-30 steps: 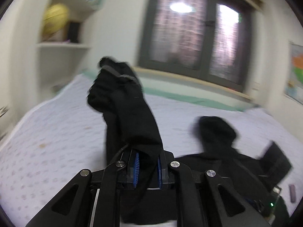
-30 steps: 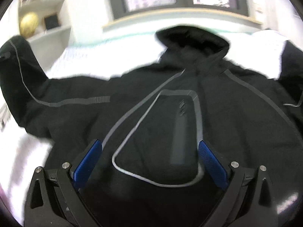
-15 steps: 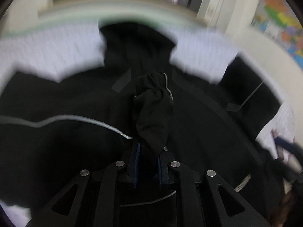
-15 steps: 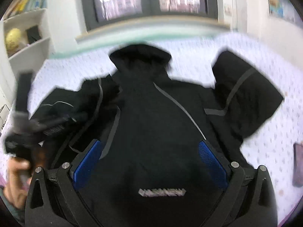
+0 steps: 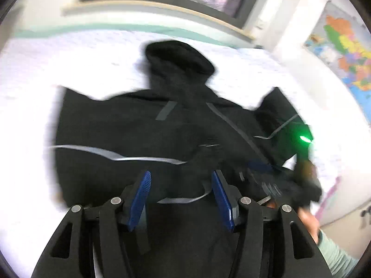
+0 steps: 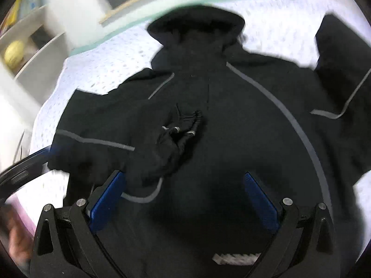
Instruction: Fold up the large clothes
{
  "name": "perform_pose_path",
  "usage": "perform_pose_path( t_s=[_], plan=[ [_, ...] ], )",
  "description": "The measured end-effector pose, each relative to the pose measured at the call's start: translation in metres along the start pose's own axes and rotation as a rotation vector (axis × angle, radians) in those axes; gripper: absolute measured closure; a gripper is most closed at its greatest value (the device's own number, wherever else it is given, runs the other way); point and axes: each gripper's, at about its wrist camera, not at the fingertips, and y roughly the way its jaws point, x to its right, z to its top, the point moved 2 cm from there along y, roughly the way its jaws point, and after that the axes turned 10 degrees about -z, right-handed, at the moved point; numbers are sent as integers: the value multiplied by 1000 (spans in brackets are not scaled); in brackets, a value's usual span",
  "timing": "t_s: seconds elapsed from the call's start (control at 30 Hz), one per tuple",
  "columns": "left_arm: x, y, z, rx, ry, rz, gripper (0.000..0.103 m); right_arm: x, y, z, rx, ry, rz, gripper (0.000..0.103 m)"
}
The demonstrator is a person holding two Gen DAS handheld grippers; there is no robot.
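Note:
A black hooded jacket (image 5: 143,127) with grey stripes lies spread on the bed, hood toward the window; it also shows in the right wrist view (image 6: 231,115). Its left sleeve is folded across the chest, with the cuff (image 6: 178,129) lying near the middle. The other sleeve (image 6: 340,88) lies out to the right. My left gripper (image 5: 180,183) is open and empty just above the jacket's lower part. My right gripper (image 6: 185,185) is open and empty above the jacket's hem; it shows blurred at the right of the left wrist view (image 5: 299,162).
The bed (image 5: 46,74) has a pale dotted cover with a green far edge. A window with a wooden sill (image 5: 157,7) runs behind it. A white shelf with a yellow ball (image 6: 14,51) stands at the left. A coloured map (image 5: 343,53) hangs on the right wall.
My left gripper carried the sleeve over the jacket's chest, opened and let it go. The sleeve now lies folded across the body. Both grippers have shifted over the jacket.

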Motion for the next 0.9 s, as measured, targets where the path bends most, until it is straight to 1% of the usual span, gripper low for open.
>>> perform_pose_path(
  t_s=[0.03,0.07,0.1,0.13,0.17,0.23,0.27,0.3,0.37,0.4,0.47,0.5,0.53,0.57,0.6,0.67,0.73,0.8,0.83,0.87,0.9],
  plan=[
    [-4,-17,0,6,-5,44,47,-2,13,4,-19,25,-1,2],
    [-6,-41,-2,18,-10,83,47,-5,26,7,-46,46,11,9],
    [-10,-53,-3,19,-19,115,47,-11,40,8,-86,53,51,16],
    [-11,-62,-2,25,-28,144,47,-18,49,10,-109,41,78,43],
    [-12,-73,-3,36,-31,174,47,-24,52,12,-106,14,85,63],
    [-13,-76,0,48,-22,216,47,-32,35,15,-30,-44,45,72],
    [-14,-74,0,52,-16,230,47,-32,21,19,16,-61,23,73],
    [-14,-63,5,45,-16,232,47,-28,3,25,76,-74,-9,74],
    [-16,-44,9,31,-23,210,47,-17,-26,34,164,-100,-68,74],
    [-15,-29,12,20,-25,190,47,-7,-44,42,212,-121,-111,74],
    [-9,-3,18,3,-28,160,47,10,-65,53,269,-147,-189,74],
    [-5,15,23,-3,-30,138,47,25,-74,60,295,-151,-241,74],
    [-1,30,27,-9,-30,124,47,38,-79,65,307,-145,-273,74],
    [2,46,31,-18,-24,115,47,50,-80,68,306,-136,-289,74],
    [5,66,34,-31,-16,119,47,68,-77,71,283,-124,-293,73],
    [5,100,35,-47,-23,142,47,89,-59,69,220,-113,-280,73],
    [-4,141,31,-65,-47,155,47,105,-29,60,159,-114,-299,73],
    [-23,178,19,-128,-102,173,47,121,10,46,88,-127,-355,73],
    [-32,195,13,-161,-127,188,47,127,23,38,60,-122,-364,71],
    [-38,205,8,-174,-133,196,47,135,33,32,51,-108,-348,69],
    [-38,207,6,-158,-114,205,47,138,31,29,62,-102,-329,69]
  ],
)
